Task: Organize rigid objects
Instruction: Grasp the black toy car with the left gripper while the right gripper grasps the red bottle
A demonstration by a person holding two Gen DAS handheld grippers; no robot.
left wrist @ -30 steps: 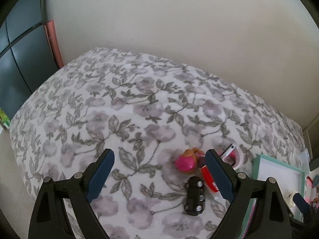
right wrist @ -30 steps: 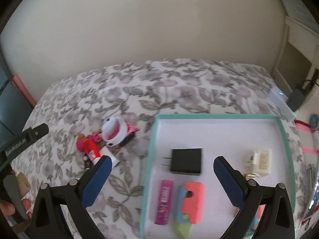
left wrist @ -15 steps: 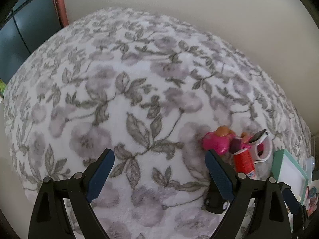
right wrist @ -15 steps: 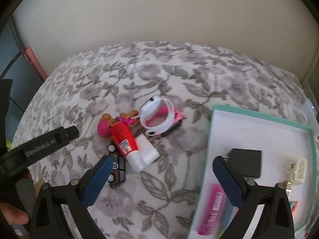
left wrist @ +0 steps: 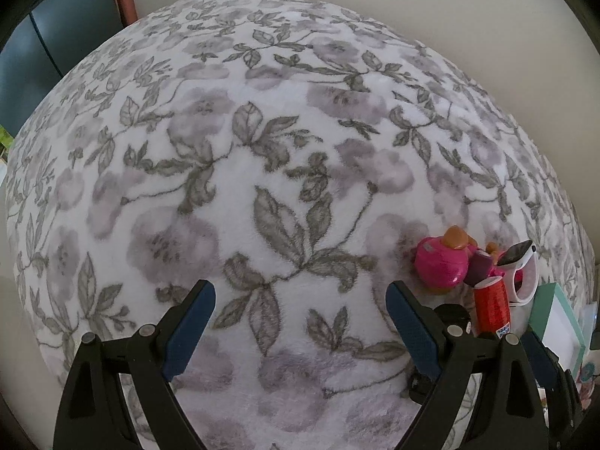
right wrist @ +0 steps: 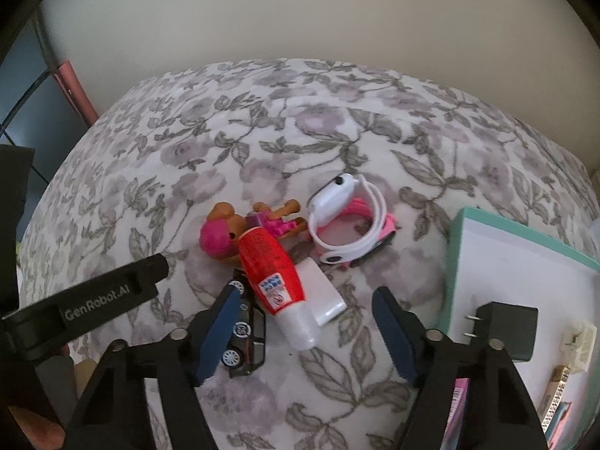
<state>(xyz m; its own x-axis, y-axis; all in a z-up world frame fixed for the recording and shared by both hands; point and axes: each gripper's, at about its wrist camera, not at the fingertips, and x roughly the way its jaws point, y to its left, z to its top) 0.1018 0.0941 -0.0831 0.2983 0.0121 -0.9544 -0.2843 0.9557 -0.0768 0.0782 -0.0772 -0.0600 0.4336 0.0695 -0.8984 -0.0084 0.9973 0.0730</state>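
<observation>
A small pile lies on the floral blanket. In it are a red and white tube, a white box under it, a black toy car, a pink-hatted toy figure and a white smartwatch on a pink band. My right gripper hangs over the tube's white end. Its jaws are closing and the pads are still clear of the tube. My left gripper stands open over bare blanket, left of the figure and tube.
A teal-rimmed tray lies to the right, holding a black plug adapter, a white part and other small items. The left gripper's body and a person's hand sit left of the pile. A wall rises behind.
My right gripper has swung left from above the tray to above the pile, and its jaws have narrowed. My left gripper has sunk closer to the blanket, with the toys now at its right.
</observation>
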